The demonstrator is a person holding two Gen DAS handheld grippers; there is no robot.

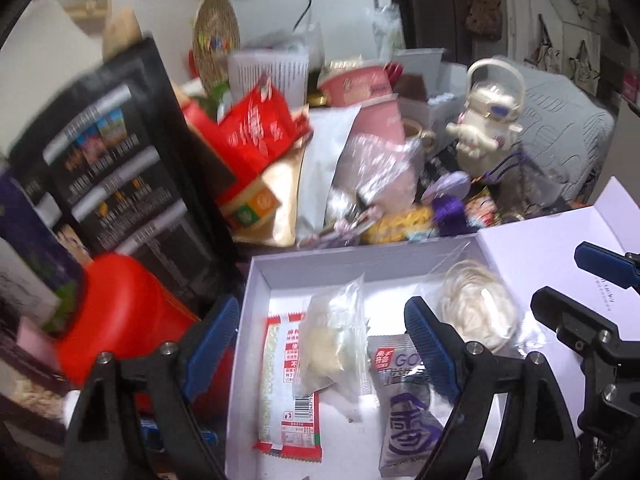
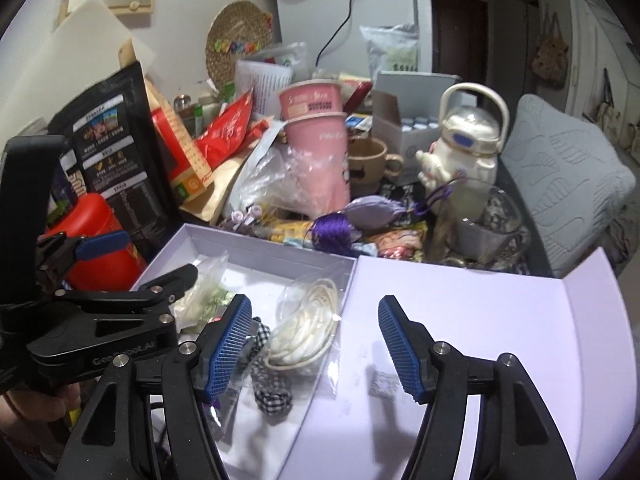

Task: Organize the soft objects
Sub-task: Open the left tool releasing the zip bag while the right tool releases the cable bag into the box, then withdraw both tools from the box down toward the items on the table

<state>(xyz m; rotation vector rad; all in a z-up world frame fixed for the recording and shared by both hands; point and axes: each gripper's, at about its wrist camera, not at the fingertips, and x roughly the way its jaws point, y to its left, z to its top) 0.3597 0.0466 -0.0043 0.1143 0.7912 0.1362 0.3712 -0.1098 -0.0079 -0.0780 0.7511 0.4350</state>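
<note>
On my left, a red canister (image 1: 120, 312) stands beside the white box (image 1: 256, 280). My left gripper (image 1: 324, 344) hangs wide open over the box, gripping nothing; below lie a red-and-white packet (image 1: 286, 384), a clear bag (image 1: 336, 344) and a purple sachet (image 1: 404, 408). Further right sits the bagged cord coil (image 2: 308, 328), then my right gripper (image 2: 314, 346), parted and empty, above the open lid (image 2: 480, 320).

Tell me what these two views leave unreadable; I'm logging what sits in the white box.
- Purple-and-white sachet, left wrist view: lower end cut off by the frame edge, right side behind the left tongs.
- Black-and-white checked fabric, right wrist view: partly behind the right tongs.
- Black pouch, left wrist view: print blurred.
- Clear bag's pale contents: unidentifiable.
</note>
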